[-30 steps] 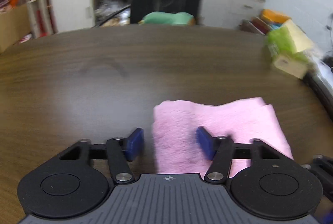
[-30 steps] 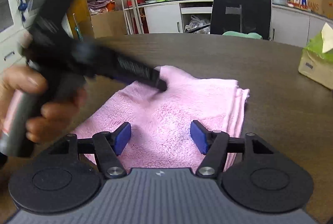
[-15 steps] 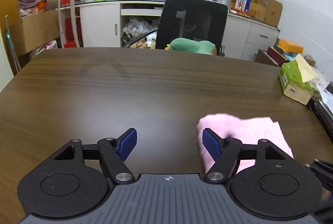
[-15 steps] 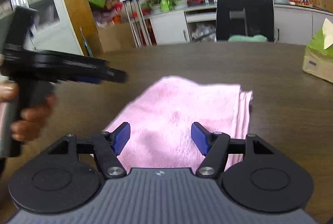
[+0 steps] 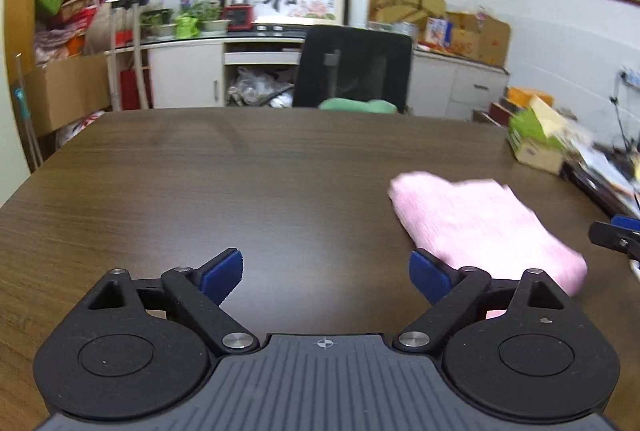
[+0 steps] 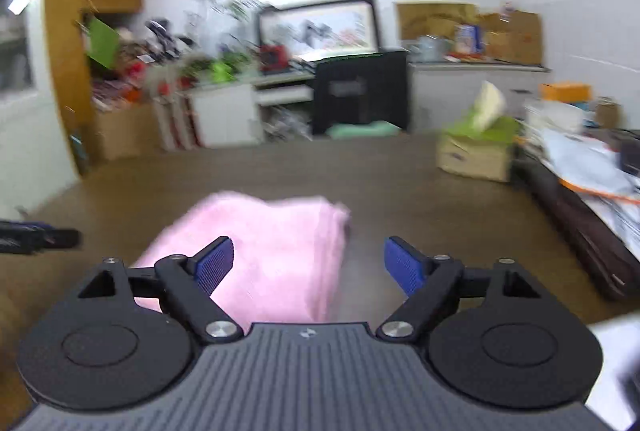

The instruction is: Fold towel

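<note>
the left tool (image 5: 326, 273) has its jaws opening, and nothing is between the blue pads (image 5: 222, 270); only bare brown worktop (image 5: 240, 191) shows in the gap. the pink towel (image 5: 480, 227) lies folded on the worktop to the right of this tool, and its near edge goes behind the right pad. at the far right edge of the left wrist view a tip of the right tool (image 5: 616, 233) shows.

the right tool (image 6: 308, 265) also has its jaws opening and grips nothing. the towel (image 6: 272, 251) lies flat under its left pad (image 6: 214, 263), with the stacked folded edges on the right side; the right pad stands over bare wood. this view is blurred. a tissue box (image 6: 476, 147) stands farther on the worktop to the right, and a black chair (image 6: 360, 95) is behind the far edge.
</note>
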Demonstrator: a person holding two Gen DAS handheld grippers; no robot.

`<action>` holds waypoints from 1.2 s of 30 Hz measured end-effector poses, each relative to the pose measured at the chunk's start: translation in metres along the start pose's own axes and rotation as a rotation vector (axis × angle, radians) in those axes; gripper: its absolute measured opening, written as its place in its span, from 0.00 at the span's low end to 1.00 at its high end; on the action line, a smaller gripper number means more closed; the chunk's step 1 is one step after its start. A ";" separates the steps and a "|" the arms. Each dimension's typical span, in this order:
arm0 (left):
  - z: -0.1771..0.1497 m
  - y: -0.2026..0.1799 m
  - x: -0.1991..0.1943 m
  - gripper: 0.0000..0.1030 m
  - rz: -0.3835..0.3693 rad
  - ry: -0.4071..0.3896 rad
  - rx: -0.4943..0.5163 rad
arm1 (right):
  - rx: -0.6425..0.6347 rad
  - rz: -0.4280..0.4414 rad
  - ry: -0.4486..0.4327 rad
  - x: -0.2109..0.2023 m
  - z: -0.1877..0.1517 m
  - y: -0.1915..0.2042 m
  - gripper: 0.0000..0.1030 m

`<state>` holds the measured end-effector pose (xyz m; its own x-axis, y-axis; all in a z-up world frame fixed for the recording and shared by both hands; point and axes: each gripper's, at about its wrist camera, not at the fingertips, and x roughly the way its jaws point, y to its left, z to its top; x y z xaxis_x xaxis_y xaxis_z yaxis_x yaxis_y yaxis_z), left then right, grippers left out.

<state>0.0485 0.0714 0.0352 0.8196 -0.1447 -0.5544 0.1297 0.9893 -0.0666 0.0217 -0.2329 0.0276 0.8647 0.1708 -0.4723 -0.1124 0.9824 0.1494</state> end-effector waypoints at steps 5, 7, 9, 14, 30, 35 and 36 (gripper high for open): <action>-0.016 -0.016 0.002 0.90 -0.016 0.066 0.009 | 0.019 0.057 0.096 -0.005 -0.017 -0.004 0.83; -0.020 -0.019 0.001 0.90 -0.015 0.082 0.008 | -0.012 0.076 0.112 -0.007 -0.022 0.002 0.84; -0.023 -0.019 0.000 0.90 -0.017 0.091 0.005 | -0.045 0.080 0.129 -0.006 -0.024 0.009 0.84; -0.029 -0.023 -0.001 0.94 0.010 0.073 0.003 | -0.055 0.030 0.160 -0.002 -0.027 0.019 0.86; -0.046 -0.048 0.002 1.00 0.049 0.097 -0.015 | -0.083 -0.090 0.227 -0.002 -0.036 0.027 1.00; -0.047 -0.061 0.004 1.00 0.106 0.111 -0.012 | -0.084 -0.094 0.228 -0.002 -0.035 0.027 1.00; -0.047 -0.066 0.004 1.00 0.114 0.115 -0.004 | -0.083 -0.096 0.228 -0.002 -0.035 0.028 1.00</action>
<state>0.0175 0.0066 -0.0019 0.7593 -0.0286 -0.6501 0.0370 0.9993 -0.0008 -0.0002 -0.2026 0.0025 0.7416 0.0796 -0.6661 -0.0826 0.9962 0.0271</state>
